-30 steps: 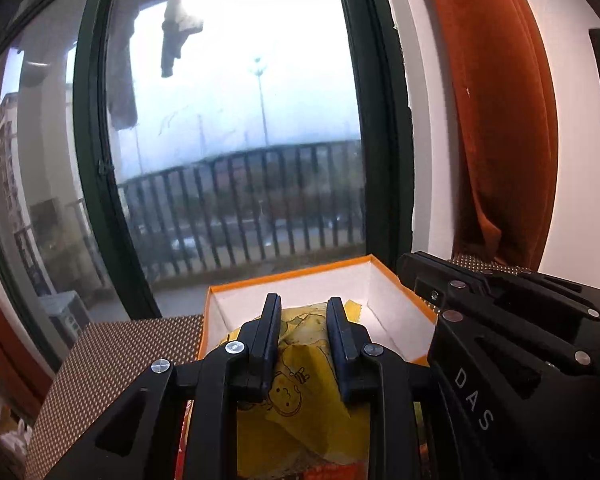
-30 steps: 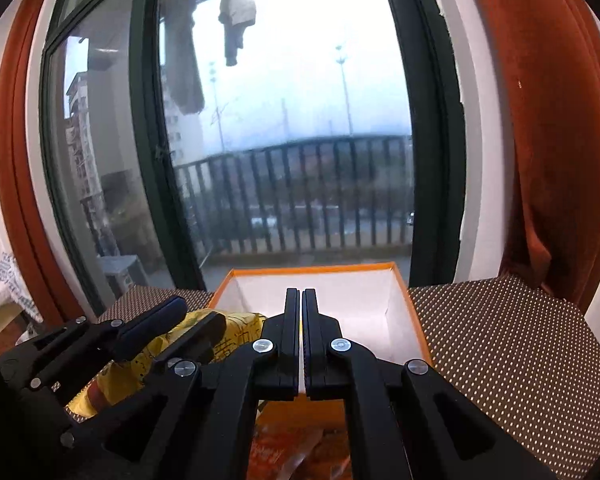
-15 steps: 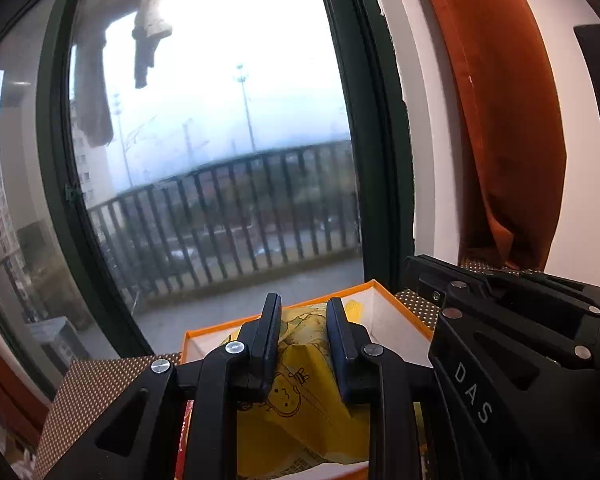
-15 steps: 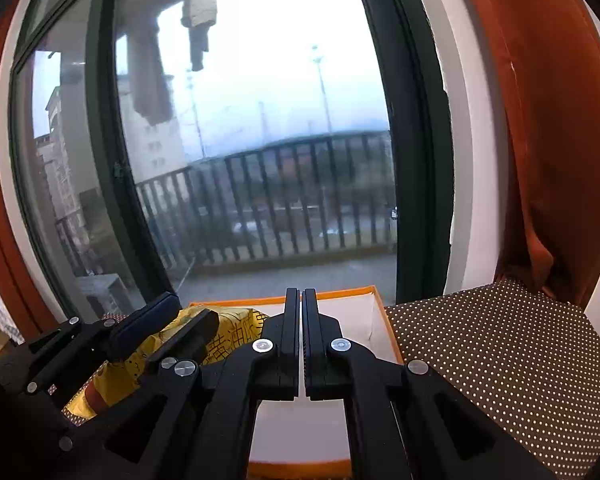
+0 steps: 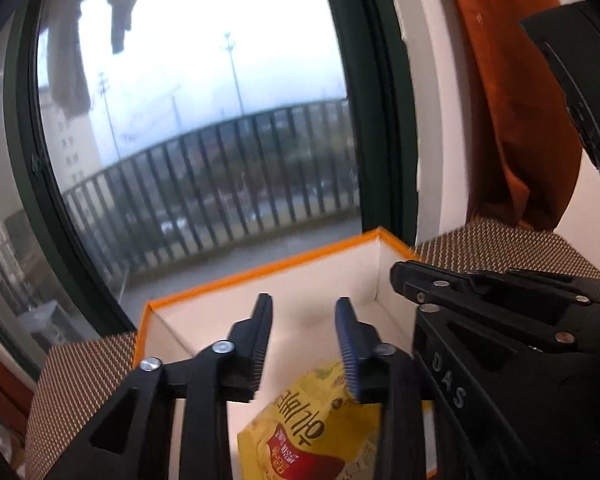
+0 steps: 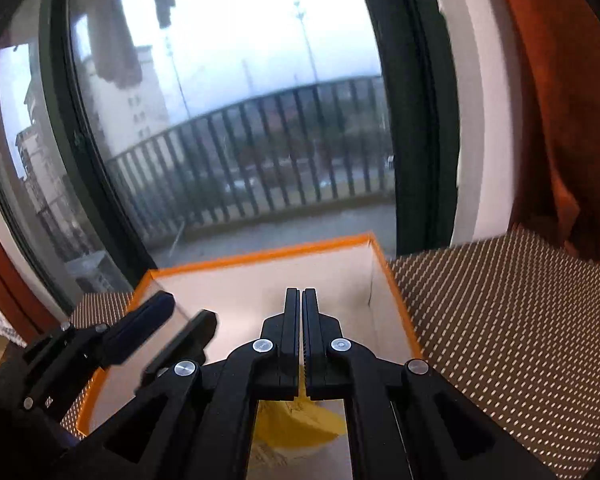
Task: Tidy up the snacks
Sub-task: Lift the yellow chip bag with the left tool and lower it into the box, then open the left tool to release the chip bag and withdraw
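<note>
Orange-rimmed box (image 5: pixel 260 272) on dotted tabletop (image 6: pixel 500 320)

Large dark-framed window (image 5: pixel 204 128) filled view, overcast daylight bright behind. Balcony railing (image 5: pixel 220 184) outside, hanging laundry (image 5: pixel 120 12) at top, pale building (image 6: pixel 140 92) left. White wall (image 5: pixel 440 120) beside frame, rust-orange curtain (image 5: pixel 520 112) right. Table (image 6: pixel 500 328) had brown dotted cover.

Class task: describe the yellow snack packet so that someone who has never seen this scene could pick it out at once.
Find the dotted brown table by the big window. On it stands an open orange-rimmed box with white walls. The yellow snack packet lies inside, below the open left gripper; it is the only thing visible in the box, yellow with a red band.
</note>
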Tool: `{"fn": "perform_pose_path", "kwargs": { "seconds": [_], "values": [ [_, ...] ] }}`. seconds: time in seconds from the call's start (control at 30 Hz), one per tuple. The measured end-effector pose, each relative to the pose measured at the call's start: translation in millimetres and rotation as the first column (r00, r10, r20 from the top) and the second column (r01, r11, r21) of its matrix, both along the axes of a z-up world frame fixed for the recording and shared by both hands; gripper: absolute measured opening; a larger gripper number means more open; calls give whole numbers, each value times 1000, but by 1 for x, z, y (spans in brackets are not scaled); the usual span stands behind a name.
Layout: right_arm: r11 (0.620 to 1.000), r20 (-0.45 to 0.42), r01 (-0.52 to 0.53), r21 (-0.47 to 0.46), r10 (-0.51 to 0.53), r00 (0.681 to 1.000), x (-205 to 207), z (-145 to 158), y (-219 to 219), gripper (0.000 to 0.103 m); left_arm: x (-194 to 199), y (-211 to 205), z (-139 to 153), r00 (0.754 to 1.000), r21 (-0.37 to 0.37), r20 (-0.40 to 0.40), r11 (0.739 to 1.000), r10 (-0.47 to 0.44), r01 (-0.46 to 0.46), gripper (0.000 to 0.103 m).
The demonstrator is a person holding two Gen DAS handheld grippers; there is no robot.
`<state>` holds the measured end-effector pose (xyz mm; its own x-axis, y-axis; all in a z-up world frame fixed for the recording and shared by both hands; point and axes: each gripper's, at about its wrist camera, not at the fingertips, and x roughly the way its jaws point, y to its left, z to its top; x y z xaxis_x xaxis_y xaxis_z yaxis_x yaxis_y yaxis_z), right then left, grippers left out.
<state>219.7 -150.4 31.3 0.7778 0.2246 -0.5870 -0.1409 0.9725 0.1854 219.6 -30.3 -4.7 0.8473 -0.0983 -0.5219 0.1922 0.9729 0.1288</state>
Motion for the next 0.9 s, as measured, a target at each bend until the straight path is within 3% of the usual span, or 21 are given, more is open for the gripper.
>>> {"fn": "perform_pose_path", "kwargs": {
  "seconds": [0.23, 0.43, 0.9],
  "values": [
    [998, -42, -2, -69, -1, 999, 0, -9, 11, 4, 14, 13, -14, 993, -73, -110, 996, 43, -52, 61],
    [994, -63, -18, -108, 12, 998, -7, -12, 16, 4, 10, 17, -18, 986, -95, -159, 993, 47, -63, 68],
    [987, -73, -46, -154, 35, 997, -28, -8, 19, 4, -20, 21, -15, 984, -85, -166, 994, 58, -72, 83]
  ]
}}
